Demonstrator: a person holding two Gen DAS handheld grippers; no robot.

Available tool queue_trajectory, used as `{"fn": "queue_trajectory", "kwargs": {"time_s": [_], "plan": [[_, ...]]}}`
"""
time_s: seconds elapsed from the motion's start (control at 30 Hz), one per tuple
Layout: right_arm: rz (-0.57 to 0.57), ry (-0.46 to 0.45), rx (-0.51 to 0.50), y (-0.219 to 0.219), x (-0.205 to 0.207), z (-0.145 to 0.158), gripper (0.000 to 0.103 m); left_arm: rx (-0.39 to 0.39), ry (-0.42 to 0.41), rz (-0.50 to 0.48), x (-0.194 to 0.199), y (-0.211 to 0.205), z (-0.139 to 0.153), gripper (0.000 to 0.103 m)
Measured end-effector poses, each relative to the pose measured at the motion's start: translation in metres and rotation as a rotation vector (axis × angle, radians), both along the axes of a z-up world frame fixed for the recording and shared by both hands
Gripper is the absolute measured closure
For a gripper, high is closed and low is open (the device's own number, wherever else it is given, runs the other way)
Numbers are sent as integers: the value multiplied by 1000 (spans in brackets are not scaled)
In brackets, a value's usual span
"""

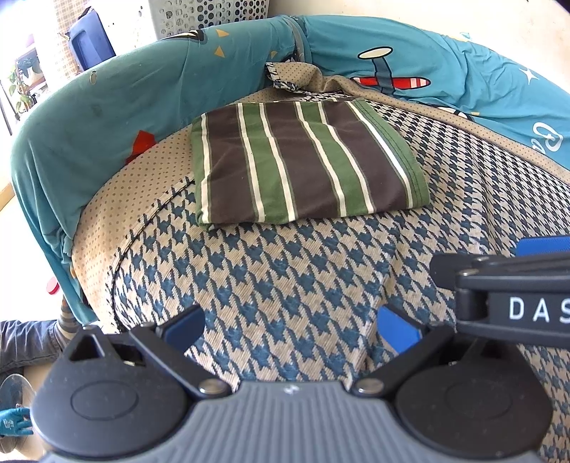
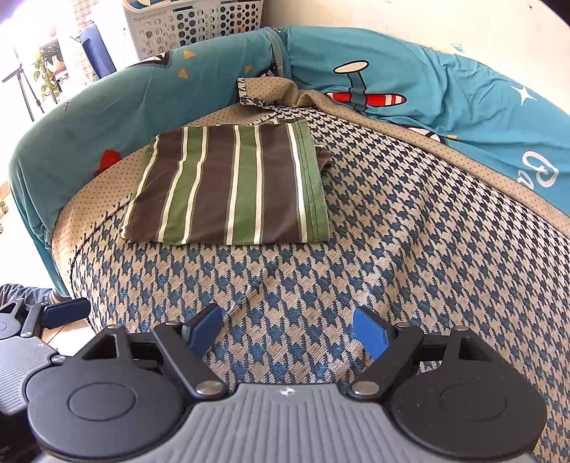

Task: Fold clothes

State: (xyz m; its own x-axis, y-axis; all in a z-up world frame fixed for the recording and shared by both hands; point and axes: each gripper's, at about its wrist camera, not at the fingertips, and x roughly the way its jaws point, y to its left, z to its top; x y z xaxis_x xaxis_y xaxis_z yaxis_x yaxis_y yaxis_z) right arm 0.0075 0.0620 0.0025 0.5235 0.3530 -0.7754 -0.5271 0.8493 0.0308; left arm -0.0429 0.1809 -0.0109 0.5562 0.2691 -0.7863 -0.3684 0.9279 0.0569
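A folded garment (image 1: 302, 164) with brown, green and white stripes lies flat on the houndstooth sofa seat (image 1: 285, 277), near the back left corner; the right wrist view shows the same garment (image 2: 231, 188). My left gripper (image 1: 290, 329) hovers over the seat in front of the garment, jaws wide apart with nothing between them. My right gripper (image 2: 290, 333) also stands open over bare seat, short of the garment, empty. In the left wrist view the right gripper's black body (image 1: 506, 295) shows at the right edge.
A teal cartoon-print cover (image 1: 445, 60) wraps the sofa back and arm. A loose flap of dotted beige fabric (image 1: 292, 76) sits behind the garment. A perforated white laundry basket (image 2: 192, 25) stands beyond the sofa. A person's gloved hand (image 1: 14, 422) shows at lower left.
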Motion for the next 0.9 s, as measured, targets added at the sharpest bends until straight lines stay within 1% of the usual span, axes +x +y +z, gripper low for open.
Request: {"fn": "queue_trajectory", "kwargs": {"time_s": [0.9], "plan": [[-1, 3, -8, 2, -3, -2, 22, 1, 3, -1, 1, 1, 0, 0]]}}
